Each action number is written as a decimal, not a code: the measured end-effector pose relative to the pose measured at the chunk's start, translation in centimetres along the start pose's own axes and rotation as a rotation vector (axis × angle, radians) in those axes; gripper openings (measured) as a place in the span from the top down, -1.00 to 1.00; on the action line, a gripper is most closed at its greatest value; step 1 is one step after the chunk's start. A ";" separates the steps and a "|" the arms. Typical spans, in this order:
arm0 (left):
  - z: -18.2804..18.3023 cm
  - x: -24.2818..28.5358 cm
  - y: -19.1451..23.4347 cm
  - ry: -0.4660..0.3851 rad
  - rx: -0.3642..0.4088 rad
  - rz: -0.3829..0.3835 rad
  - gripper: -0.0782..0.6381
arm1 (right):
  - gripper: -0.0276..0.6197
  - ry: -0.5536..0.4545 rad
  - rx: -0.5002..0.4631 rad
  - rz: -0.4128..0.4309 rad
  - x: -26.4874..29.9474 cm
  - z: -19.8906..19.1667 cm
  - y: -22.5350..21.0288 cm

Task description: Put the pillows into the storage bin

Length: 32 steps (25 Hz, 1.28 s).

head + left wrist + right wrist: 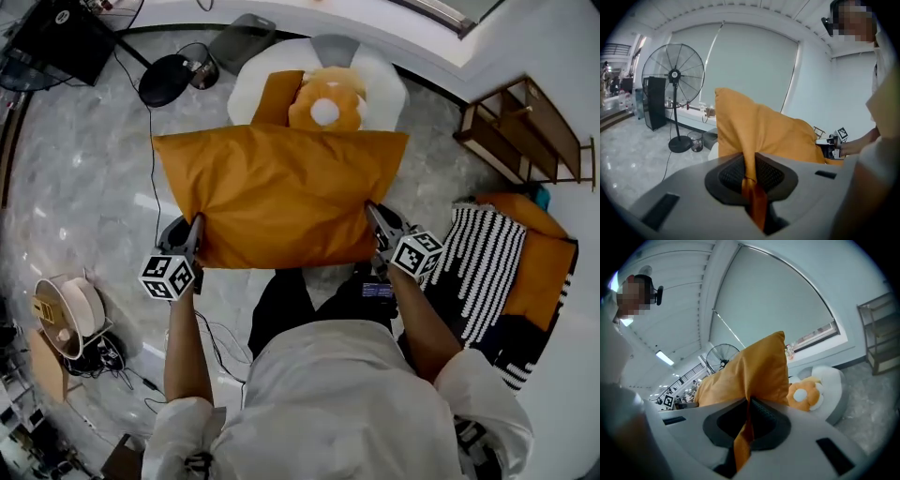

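Grip check: left gripper [195, 227] and right gripper [373, 214] each clamped shut on a near corner of pillow [281, 192], held up just short of bin [392, 86]. Head view alone shows striped pillow [483, 262]; fan [672, 75] cage only in gripper views.

Orange pillow held up in both my tools, short of the white bin

I see the orange pillow [281, 192] spread wide, its two near corners pinched in my left tool [195, 227] and right tool [373, 214]. Beyond it, the round white storage bin [389, 84] on the floor holds a flower-shaped pillow [325, 105] and a second orange pillow [277, 98] standing on edge.
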<state>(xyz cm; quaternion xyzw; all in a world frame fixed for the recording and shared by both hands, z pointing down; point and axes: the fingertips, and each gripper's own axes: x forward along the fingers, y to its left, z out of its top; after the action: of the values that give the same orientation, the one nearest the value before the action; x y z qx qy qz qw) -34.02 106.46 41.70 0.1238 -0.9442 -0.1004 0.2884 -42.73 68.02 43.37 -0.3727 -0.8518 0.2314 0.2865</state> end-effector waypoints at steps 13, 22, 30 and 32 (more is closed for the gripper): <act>-15.6 9.4 9.6 0.330 -0.146 -0.079 0.63 | 0.80 0.183 0.212 -0.191 7.3 -16.5 -7.5; -24.8 14.9 13.4 0.482 -0.195 -0.083 0.63 | 0.80 0.265 0.290 -0.240 10.8 -24.6 -13.1; -28.7 19.5 15.5 0.569 -0.212 -0.094 0.63 | 0.80 0.288 0.331 -0.282 13.3 -28.1 -17.1; -29.7 20.0 16.1 0.593 -0.211 -0.085 0.61 | 0.80 0.306 0.334 -0.282 13.8 -29.1 -17.8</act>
<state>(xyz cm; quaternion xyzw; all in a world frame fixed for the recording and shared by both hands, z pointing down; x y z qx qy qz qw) -36.03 112.37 80.46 0.1564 -0.7974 -0.1694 0.5577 -40.14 72.94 79.77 -0.2285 -0.7921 0.2676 0.4987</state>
